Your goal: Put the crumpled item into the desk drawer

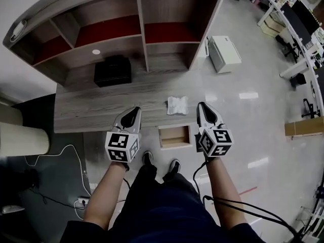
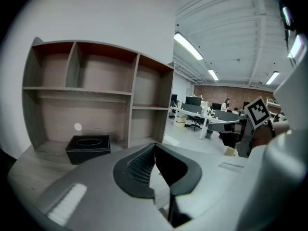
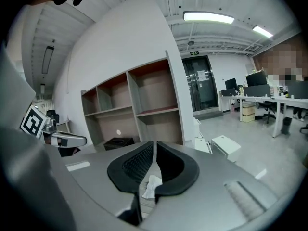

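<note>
From the head view I had both grippers held out over the front edge of the desk (image 1: pixel 96 108), pointing toward the shelving unit (image 1: pixel 144 32) at its back. The crumpled item (image 1: pixel 177 105), a white wad, lay on the desktop near that front edge. It sat between the two grippers, just left of the right gripper (image 1: pixel 202 107) and well apart from the left gripper (image 1: pixel 135 110). Neither one touched it.

In the right gripper view its jaws stood a thin crack apart at the tips and clamped nothing. The wad showed low in the gap between them, lying on the desk beyond the tips rather than in the grip. In the left gripper view the jaw tips met, with nothing between them.

The drawer (image 1: pixel 174 137) stood pulled out from the desk's front, just below the wad and on my side of it, between the two grippers. A black box (image 1: pixel 112 70) sat farther back on the desk, under the shelves.
</note>
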`<state>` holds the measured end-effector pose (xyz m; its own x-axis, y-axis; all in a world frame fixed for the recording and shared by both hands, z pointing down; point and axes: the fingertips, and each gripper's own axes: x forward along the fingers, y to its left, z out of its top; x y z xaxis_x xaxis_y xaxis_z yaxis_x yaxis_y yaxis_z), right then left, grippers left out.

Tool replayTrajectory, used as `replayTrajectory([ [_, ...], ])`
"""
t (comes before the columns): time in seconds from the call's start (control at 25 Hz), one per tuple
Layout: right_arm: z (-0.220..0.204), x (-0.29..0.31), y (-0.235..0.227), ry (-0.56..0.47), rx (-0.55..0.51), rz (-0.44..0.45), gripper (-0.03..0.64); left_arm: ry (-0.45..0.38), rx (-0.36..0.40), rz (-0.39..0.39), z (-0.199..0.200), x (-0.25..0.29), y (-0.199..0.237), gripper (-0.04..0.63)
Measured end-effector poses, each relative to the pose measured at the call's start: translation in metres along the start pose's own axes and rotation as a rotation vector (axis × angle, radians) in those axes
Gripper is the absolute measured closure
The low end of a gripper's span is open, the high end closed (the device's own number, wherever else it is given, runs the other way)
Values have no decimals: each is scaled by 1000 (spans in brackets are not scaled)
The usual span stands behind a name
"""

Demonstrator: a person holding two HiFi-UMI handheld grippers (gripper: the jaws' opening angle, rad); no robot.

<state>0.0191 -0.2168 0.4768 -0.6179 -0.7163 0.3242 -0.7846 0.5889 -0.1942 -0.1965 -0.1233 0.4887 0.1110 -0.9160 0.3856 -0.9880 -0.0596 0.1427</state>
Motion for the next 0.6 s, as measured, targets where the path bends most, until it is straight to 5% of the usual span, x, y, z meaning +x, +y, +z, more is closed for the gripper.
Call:
replayTrajectory([
  [0.36,-66,50,4,148,54,-49,563,133,26,-68,-44,18,19,590],
  [0.6,-115,78,-2,275,31,-101,534,153,18,-43,-52,8,45,589],
])
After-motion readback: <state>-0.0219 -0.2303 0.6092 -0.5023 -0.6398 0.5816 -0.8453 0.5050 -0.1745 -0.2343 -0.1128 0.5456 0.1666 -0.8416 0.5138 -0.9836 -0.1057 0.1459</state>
